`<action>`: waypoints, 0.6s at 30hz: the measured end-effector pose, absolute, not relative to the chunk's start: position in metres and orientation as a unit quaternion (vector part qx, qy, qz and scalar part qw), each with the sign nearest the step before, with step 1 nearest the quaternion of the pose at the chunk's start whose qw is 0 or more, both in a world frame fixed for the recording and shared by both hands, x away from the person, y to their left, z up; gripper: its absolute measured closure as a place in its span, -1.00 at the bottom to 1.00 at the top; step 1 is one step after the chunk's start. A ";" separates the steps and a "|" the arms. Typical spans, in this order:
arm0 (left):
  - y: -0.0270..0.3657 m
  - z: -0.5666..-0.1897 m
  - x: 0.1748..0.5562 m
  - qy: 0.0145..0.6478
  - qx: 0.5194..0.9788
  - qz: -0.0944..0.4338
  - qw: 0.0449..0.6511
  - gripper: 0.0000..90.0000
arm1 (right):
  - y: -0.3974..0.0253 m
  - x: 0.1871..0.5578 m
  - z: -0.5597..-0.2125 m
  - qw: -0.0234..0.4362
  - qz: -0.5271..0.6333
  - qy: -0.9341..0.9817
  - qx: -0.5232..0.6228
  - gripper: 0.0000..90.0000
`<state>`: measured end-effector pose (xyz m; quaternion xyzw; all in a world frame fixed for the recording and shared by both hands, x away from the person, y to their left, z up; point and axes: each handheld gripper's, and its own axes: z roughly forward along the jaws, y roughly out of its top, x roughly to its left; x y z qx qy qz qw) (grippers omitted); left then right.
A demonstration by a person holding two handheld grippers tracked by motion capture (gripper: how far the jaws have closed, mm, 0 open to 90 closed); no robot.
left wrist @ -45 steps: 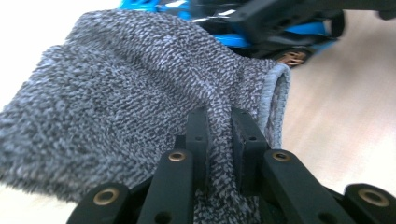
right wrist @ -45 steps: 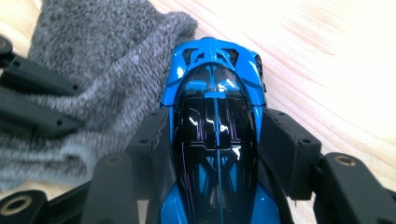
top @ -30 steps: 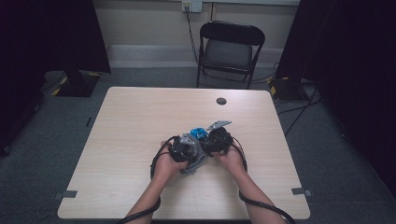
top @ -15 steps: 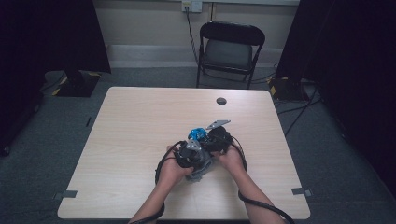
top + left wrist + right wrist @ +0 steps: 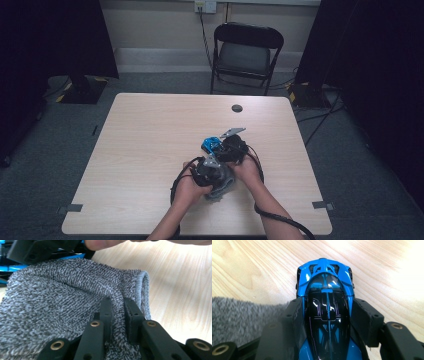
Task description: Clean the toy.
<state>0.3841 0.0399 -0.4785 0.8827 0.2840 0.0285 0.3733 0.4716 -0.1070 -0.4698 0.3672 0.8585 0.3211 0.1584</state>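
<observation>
Left gripper (image 5: pixel 117 312) pinches sock (image 5: pixel 57 300); right gripper (image 5: pixel 327 315) clamps car (image 5: pixel 325 290)

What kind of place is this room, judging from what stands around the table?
Probably a plain recording room or lab, not a home: a bare wooden table on grey carpet, one black folding chair against the wall, and dark curtains at the sides.

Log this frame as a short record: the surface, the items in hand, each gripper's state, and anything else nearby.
surface: light wooden table
item 1: grey knitted terry cloth, hemmed edge at one side
item 2: glossy blue and black toy car
left gripper: shut on a fold of the cloth
right gripper: shut on the car's sides
relation: cloth lies beside the car
background: black folding chair behind the table
</observation>
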 end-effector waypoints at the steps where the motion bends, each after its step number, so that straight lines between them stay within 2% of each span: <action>1: 0.039 -0.478 0.383 0.283 0.883 0.028 0.375 0.75 | -0.107 0.472 -0.470 0.159 0.320 0.859 0.366 -0.03; 18: 0.030 -0.480 0.365 0.261 0.883 0.013 0.390 0.75 | -0.104 0.473 -0.468 0.160 0.308 0.864 0.365 -0.03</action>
